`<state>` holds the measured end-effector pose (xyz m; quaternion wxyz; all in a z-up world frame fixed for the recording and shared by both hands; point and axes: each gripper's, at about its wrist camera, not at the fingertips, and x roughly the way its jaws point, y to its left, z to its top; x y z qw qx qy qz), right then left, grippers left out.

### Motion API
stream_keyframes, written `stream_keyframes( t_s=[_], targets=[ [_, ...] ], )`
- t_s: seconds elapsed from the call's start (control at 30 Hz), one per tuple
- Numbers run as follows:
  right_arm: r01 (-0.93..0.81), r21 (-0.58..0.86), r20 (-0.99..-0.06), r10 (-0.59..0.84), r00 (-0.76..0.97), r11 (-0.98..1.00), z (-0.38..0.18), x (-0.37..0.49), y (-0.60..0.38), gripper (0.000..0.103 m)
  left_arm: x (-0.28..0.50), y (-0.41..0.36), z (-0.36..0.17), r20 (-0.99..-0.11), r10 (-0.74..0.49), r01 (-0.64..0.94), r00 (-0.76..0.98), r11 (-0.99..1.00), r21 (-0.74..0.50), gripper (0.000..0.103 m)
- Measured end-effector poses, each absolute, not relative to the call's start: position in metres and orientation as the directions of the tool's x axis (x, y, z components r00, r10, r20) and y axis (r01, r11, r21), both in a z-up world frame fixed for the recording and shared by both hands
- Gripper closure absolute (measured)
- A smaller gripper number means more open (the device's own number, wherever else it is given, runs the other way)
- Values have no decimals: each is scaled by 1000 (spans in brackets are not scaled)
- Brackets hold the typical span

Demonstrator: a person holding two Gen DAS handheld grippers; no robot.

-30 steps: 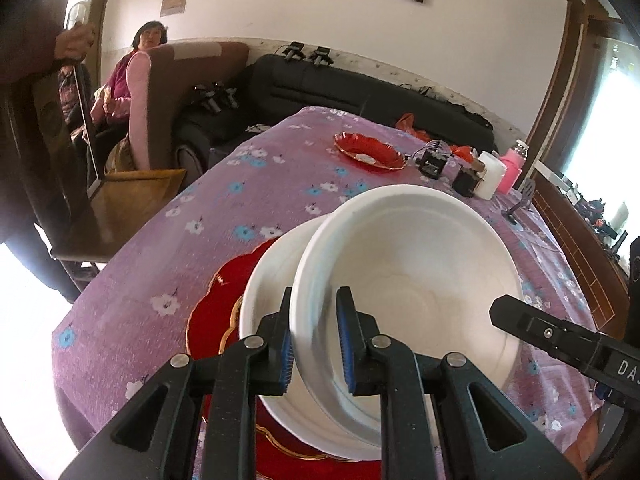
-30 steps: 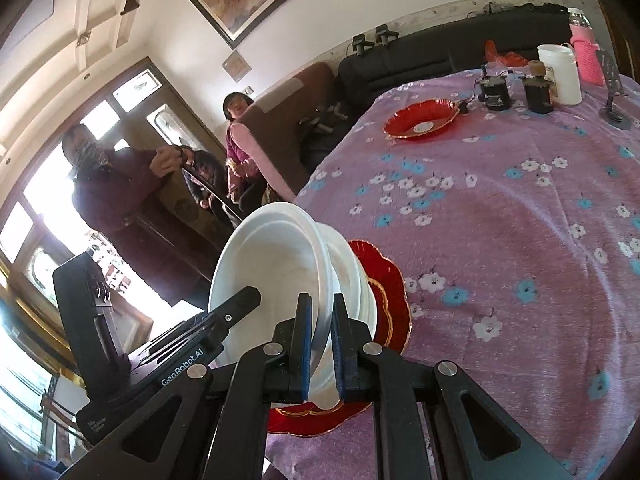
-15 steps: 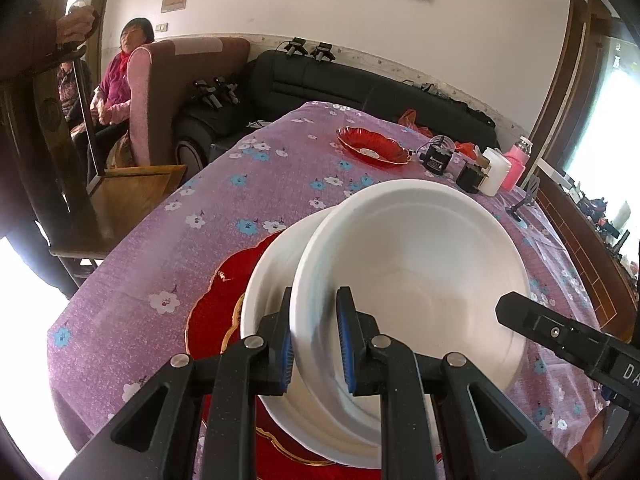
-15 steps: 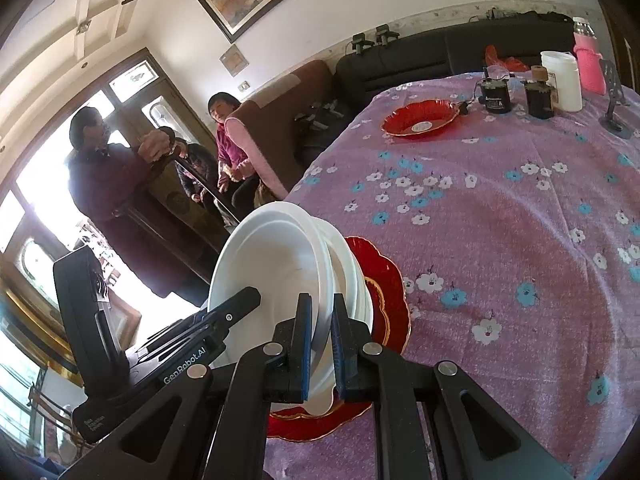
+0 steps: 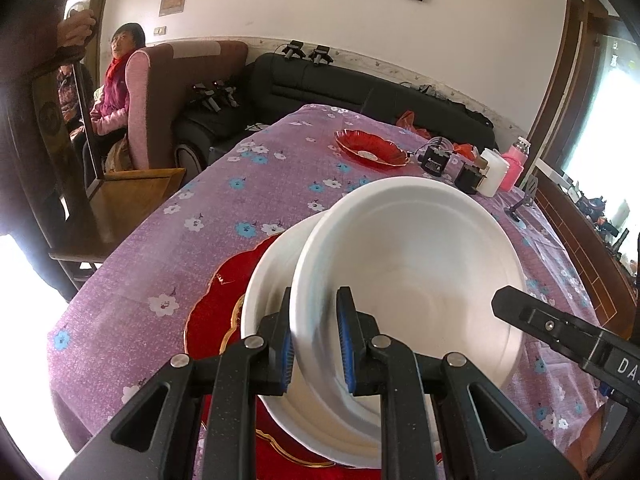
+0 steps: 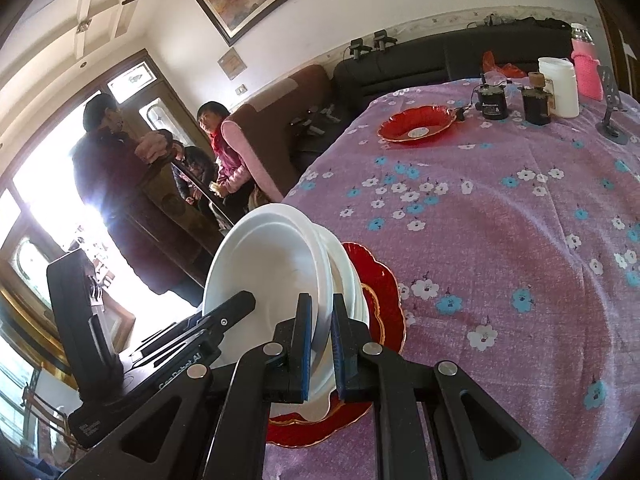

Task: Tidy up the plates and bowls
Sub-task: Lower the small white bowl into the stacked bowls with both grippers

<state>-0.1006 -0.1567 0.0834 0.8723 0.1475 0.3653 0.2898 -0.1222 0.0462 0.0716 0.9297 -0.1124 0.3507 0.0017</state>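
I hold a white bowl (image 5: 408, 280) by its rim from two sides, tilted, its open face toward my left camera. It sits partly inside a second white bowl (image 5: 266, 300), which rests on a red plate (image 5: 216, 304) with a gold edge near my side of the table (image 5: 132, 272). I judge the tilt means the top bowl is partway into or out of the nest; I cannot tell which.

My left gripper (image 5: 314, 338) is closed down narrow on the near rim, blue pads either side of the thin wall. My right gripper (image 6: 320, 344) pinches the same bowl's rim from the opposite side, jaws almost together. Each gripper shows as a black bar at the edge of the other's view. Gripping both sides probably keeps the wide, light bowl from swinging.

Far across the purple flowered cloth lies another red plate (image 5: 370, 148), well apart from the stack. Behind it stand two dark jars (image 6: 514, 102), a white tub (image 6: 560, 86) and a pink bottle (image 6: 586, 68). Beyond the table are a black sofa (image 5: 320, 88) and people near a bright doorway
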Motion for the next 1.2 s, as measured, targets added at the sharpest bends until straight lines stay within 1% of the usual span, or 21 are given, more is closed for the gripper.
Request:
stream_keyframes(
  t_s=[0.2, 0.23, 0.43, 0.5, 0.57, 0.83, 0.97, 1.2],
  targets=[
    [-391, 444, -554, 590, 587, 806, 87, -102, -154, 93, -124, 47, 72, -653, -80, -83, 753, 973, -214, 86],
    [-390, 440, -554, 586, 591, 809, 87, -101, -154, 93, -124, 48, 72, -654, -81, -83, 753, 973, -216, 83],
    [-390, 442, -555, 588, 588, 808, 88, -98, -153, 93, -126, 49, 76, -646, -81, -84, 759, 972, -220, 82],
    [-392, 443, -556, 590, 586, 807, 87, -96, -153, 93, -127, 50, 78, -642, -82, -81, 763, 972, -221, 80],
    [-393, 445, -557, 592, 582, 805, 87, -97, -152, 93, -129, 50, 80, -635, -76, -85, 769, 972, -219, 72],
    [-394, 442, -558, 591, 583, 806, 85, -95, -151, 93, -130, 51, 81, -632, -83, -79, 771, 971, -225, 70],
    [-394, 431, -557, 583, 592, 812, 86, -96, -149, 93, -133, 52, 85, -616, -94, -70, 782, 969, -238, 63],
    [-412, 405, -552, 577, 602, 816, 89, -100, -146, 93, -134, 51, 87, -612, -91, -71, 786, 970, -234, 63]
  ],
)
